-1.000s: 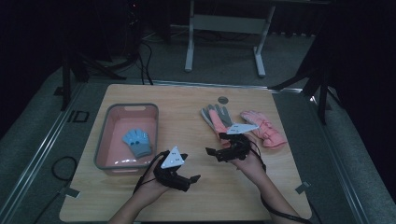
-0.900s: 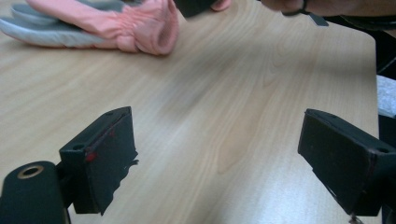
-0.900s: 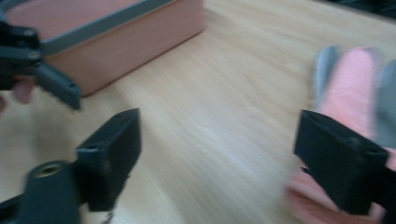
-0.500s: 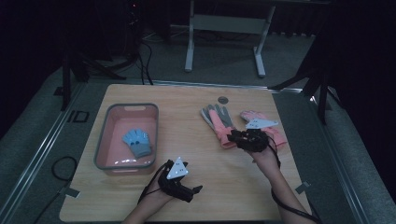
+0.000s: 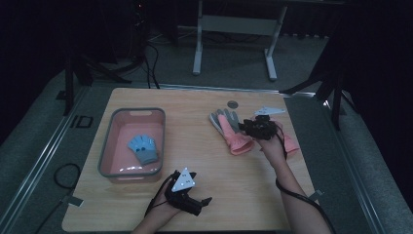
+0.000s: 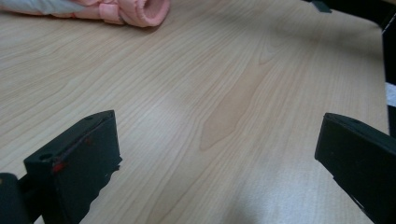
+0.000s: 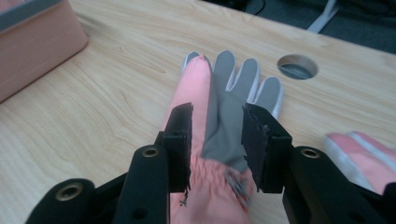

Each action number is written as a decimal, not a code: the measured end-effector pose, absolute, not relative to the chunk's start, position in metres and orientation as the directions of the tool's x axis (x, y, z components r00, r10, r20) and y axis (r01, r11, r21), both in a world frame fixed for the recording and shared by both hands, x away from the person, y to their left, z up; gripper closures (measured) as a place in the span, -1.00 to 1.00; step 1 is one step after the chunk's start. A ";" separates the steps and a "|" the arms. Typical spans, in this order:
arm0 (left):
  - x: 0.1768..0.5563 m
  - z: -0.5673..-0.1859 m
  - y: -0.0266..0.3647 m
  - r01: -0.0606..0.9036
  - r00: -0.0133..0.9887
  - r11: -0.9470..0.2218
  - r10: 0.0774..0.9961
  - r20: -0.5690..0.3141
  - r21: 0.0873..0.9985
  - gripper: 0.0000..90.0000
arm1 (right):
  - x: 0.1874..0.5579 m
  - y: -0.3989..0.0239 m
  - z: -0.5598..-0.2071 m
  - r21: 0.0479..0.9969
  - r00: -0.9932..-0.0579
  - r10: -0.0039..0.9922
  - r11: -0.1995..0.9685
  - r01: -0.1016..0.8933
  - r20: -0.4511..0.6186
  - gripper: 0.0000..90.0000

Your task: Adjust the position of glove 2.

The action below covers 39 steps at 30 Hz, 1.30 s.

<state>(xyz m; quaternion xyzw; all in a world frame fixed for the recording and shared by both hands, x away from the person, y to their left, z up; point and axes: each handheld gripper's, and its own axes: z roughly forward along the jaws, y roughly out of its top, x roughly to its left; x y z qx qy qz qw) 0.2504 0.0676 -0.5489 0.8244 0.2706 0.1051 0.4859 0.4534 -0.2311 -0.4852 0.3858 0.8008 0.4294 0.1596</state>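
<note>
Pink glove (image 7: 210, 154) is lying on the table (image 5: 195, 146), right tongs (image 7: 217, 135) straddling it, just opening slightly; left tongs (image 6: 215, 154) are gaping empty.

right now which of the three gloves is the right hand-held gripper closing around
The pink-and-grey glove lying left of the other pink glove: the right hand-held gripper has a jaw either side of its palm. The blue glove lies in the pink tub.

The room is dim, and the light falls mainly on the pale wood-grain surface (image 5: 195, 105), which has a round cable hole (image 5: 233, 104) near its far edge. Grey carpet (image 5: 34, 146) surrounds it. Beyond stands a white metal frame (image 5: 234, 29), with black cables (image 5: 146, 58) trailing across the floor.
</note>
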 end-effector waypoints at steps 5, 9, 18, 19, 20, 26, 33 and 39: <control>0.251 -0.550 0.072 0.355 0.828 -0.377 0.552 -0.100 0.856 -0.99 | 0.471 -0.221 -0.497 0.781 -0.641 0.763 0.352 0.516 0.080 0.38; 0.252 -0.548 0.075 0.359 0.822 -0.366 0.561 -0.104 0.859 -0.99 | 0.484 -0.216 -0.503 0.757 -0.630 0.773 0.366 0.542 0.076 0.37; 0.253 -0.550 0.076 0.356 0.824 -0.376 0.558 -0.097 0.856 -0.99 | 0.496 -0.206 -0.529 0.694 -0.626 0.779 0.433 0.576 0.033 0.40; 0.252 -0.550 0.076 0.353 0.825 -0.379 0.558 -0.093 0.855 -0.99 | 0.496 -0.205 -0.531 0.693 -0.631 0.776 0.445 0.567 0.017 0.42; 0.252 -0.550 0.076 0.353 0.825 -0.379 0.558 -0.093 0.855 -0.99 | 0.495 -0.204 -0.533 0.695 -0.633 0.774 0.452 0.559 0.006 0.45; 0.252 -0.550 0.076 0.350 0.828 -0.373 0.553 -0.097 0.859 -0.99 | 0.490 -0.201 -0.534 0.700 -0.624 0.781 0.453 0.552 -0.012 0.88; 0.252 -0.551 0.077 0.350 0.824 -0.368 0.558 -0.096 0.861 -0.99 | 0.471 -0.201 -0.518 0.736 -0.492 0.866 0.275 0.619 0.091 0.97; 0.252 -0.552 0.076 0.346 0.821 -0.367 0.564 -0.089 0.864 -0.99 | 0.436 -0.199 -0.495 0.763 -0.449 0.887 0.218 0.609 0.106 0.97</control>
